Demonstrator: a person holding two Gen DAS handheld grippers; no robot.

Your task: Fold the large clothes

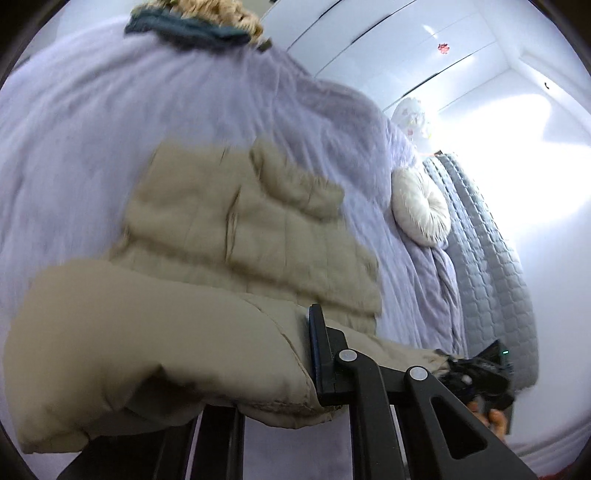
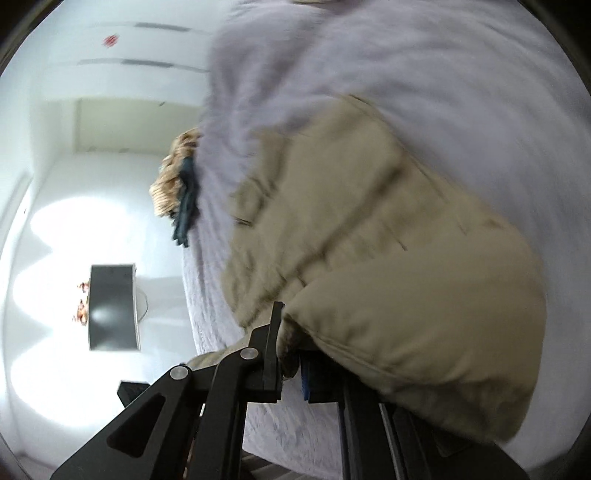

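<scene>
A beige quilted padded jacket [image 1: 236,236] lies on a lilac bedspread [image 1: 74,147]. My left gripper [image 1: 295,369] is shut on a puffy fold of the jacket's near edge; only its right finger [image 1: 321,354] shows, the other is under the cloth. In the right wrist view the jacket [image 2: 369,240] fills the middle. My right gripper [image 2: 291,354] is shut on its near edge, with the left finger [image 2: 273,343] in sight and cloth bulging over the right side. Both views are blurred.
A round white fluffy cushion [image 1: 421,210] and a grey quilted blanket [image 1: 491,258] lie at the bed's right. A teal garment [image 1: 184,29] and a tan knitted one [image 1: 221,11] sit at the far edge. White wardrobe doors [image 1: 424,44] stand behind. A dark box [image 2: 112,306] stands on the floor.
</scene>
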